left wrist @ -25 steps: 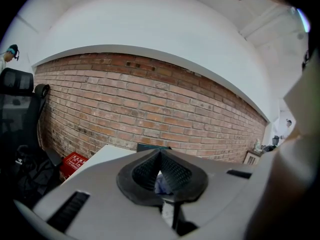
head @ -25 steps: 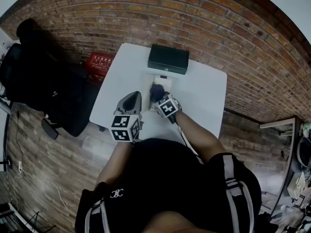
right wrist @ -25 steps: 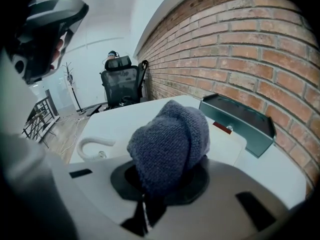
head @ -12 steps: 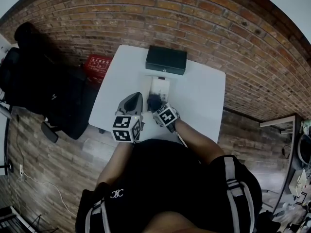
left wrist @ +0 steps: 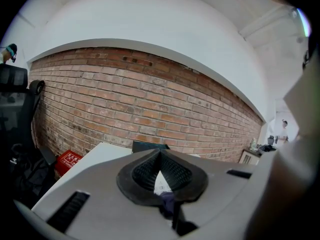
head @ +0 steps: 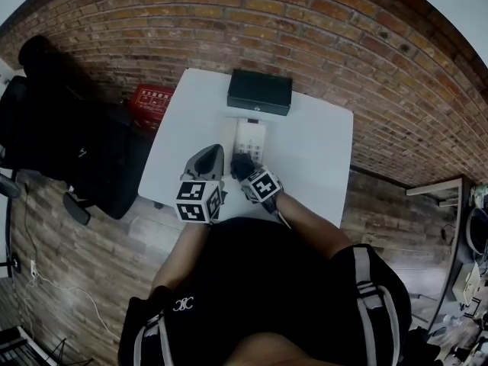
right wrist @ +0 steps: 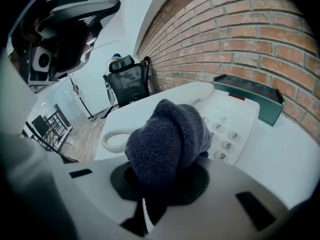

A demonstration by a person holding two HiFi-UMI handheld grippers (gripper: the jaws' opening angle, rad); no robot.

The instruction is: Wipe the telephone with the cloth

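Grey-blue knitted cloth (right wrist: 167, 134) sits bunched in your right gripper (right wrist: 159, 181), whose jaws are clamped on it. Over the last second you have drawn it back along the white telephone (head: 250, 137) from its middle to its near end, so the keypad now lies uncovered. That reads as one stroke finished, with the far part and the handset side probably left to do. The telephone lies mid-tabletop, its far end just short of the black box (head: 260, 92) on the far edge. Your left gripper (left wrist: 160, 171) has stayed by the telephone's near-left, jaws together at the tips and empty. Bare tabletop (head: 316, 155) on the right gives you room, but the near edge is close behind the cloth.
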